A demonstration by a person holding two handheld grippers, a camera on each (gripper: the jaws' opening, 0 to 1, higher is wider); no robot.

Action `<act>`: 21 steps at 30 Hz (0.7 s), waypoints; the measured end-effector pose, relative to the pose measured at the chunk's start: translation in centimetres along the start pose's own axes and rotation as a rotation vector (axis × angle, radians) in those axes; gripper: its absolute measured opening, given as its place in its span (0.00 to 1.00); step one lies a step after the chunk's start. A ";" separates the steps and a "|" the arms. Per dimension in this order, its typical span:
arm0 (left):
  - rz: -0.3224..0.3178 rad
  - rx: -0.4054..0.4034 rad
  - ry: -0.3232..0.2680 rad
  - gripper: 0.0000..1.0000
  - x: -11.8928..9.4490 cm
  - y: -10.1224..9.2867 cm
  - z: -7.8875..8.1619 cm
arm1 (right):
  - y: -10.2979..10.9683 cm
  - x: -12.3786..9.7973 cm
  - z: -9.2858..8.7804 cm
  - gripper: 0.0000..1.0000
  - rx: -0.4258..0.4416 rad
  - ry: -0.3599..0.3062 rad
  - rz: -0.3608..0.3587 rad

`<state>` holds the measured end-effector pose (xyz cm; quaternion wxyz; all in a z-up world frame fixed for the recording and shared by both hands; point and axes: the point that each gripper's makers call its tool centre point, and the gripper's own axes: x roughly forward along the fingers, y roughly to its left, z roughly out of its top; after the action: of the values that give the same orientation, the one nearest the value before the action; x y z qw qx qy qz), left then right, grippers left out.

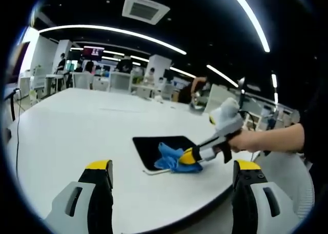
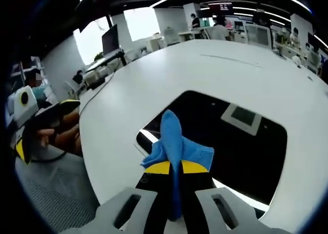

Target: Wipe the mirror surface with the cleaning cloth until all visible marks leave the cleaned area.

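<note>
A dark rectangular mirror (image 1: 154, 144) (image 2: 241, 141) lies flat on the white table (image 1: 77, 131) (image 2: 205, 64). A blue cleaning cloth (image 1: 169, 157) (image 2: 174, 141) rests on the mirror's near edge. My right gripper (image 2: 176, 168) is shut on the cloth, and it comes into the left gripper view from the right as a yellow-tipped gripper (image 1: 188, 156) held by a hand (image 1: 251, 140). My left gripper (image 1: 174, 167) hangs open over the table's near edge, a short way from the mirror, holding nothing. In the right gripper view it appears at far left (image 2: 36, 126).
The mirror reflects a ceiling panel (image 2: 245, 117). Desks, chairs and monitors (image 1: 107, 80) (image 2: 110, 39) stand beyond the table, with several people at the back. A grey mesh surface (image 2: 56, 193) lies below the table's edge.
</note>
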<state>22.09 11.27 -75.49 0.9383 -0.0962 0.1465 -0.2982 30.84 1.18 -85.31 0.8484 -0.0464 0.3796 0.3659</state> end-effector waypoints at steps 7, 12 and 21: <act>-0.002 0.000 0.003 0.98 0.0 0.0 -0.1 | 0.9 0.6 0.3 0.00 -0.011 0.005 0.017; -0.003 0.000 0.004 0.98 0.0 0.0 -0.1 | 1.5 1.0 0.6 0.00 -0.014 0.005 0.027; -0.005 -0.001 0.002 0.98 0.0 0.0 -0.1 | 2.8 2.0 1.2 0.00 -0.022 0.013 0.052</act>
<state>22.05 11.24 -75.53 0.9373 -0.0967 0.1473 -0.3006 30.61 4.81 -85.27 0.8355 -0.0484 0.3822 0.3918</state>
